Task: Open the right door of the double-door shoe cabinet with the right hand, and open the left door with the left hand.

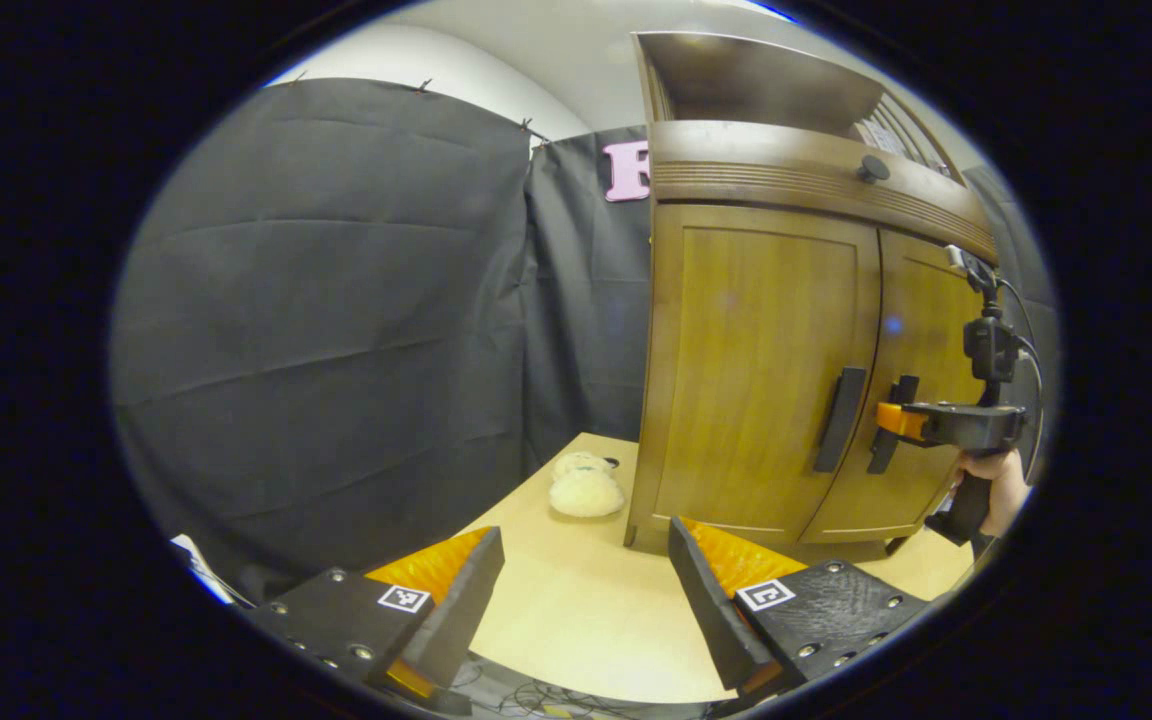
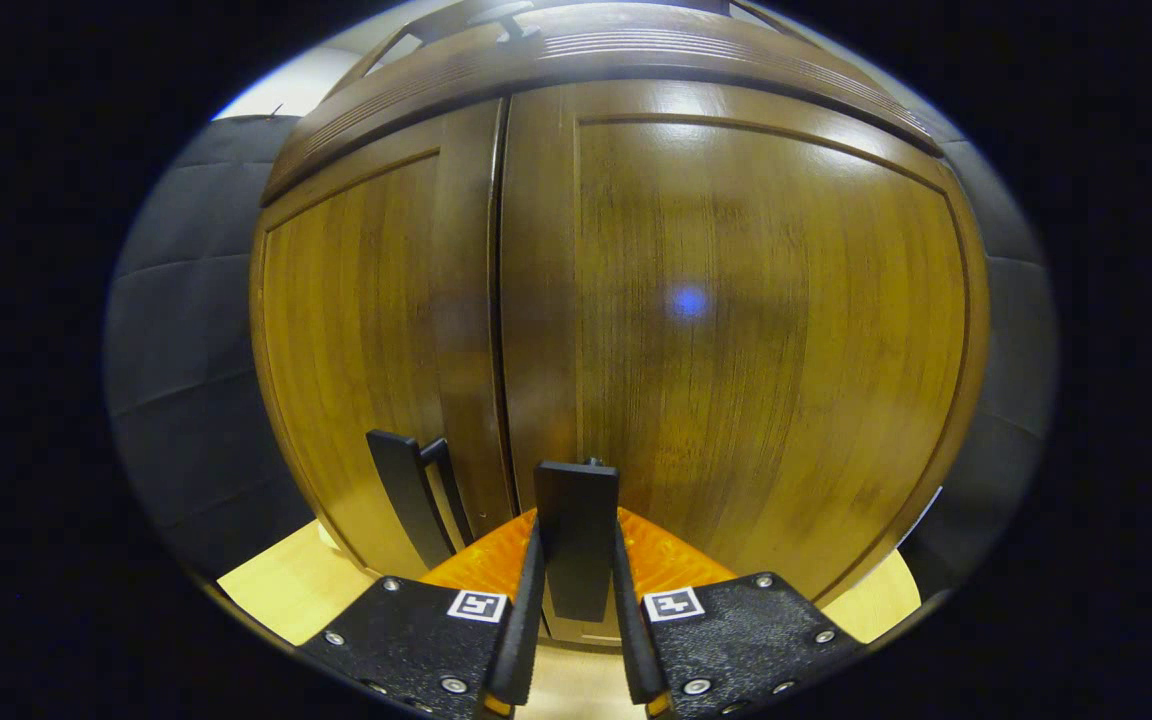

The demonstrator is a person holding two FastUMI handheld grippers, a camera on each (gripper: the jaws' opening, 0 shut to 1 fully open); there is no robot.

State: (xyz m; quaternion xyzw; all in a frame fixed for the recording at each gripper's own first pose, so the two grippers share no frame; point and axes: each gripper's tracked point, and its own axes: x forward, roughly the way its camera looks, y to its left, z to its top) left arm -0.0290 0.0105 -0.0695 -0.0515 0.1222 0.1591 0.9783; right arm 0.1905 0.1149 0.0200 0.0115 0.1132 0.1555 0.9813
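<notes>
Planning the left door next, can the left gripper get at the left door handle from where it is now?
Probably yes: the left gripper is open, and nothing stands between it and the left door handle.

Black cloth wall (image 1: 336, 300), pale tabletop (image 1: 576, 610)

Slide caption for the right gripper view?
Right gripper shut on the right door handle, both cabinet doors closed.
</notes>
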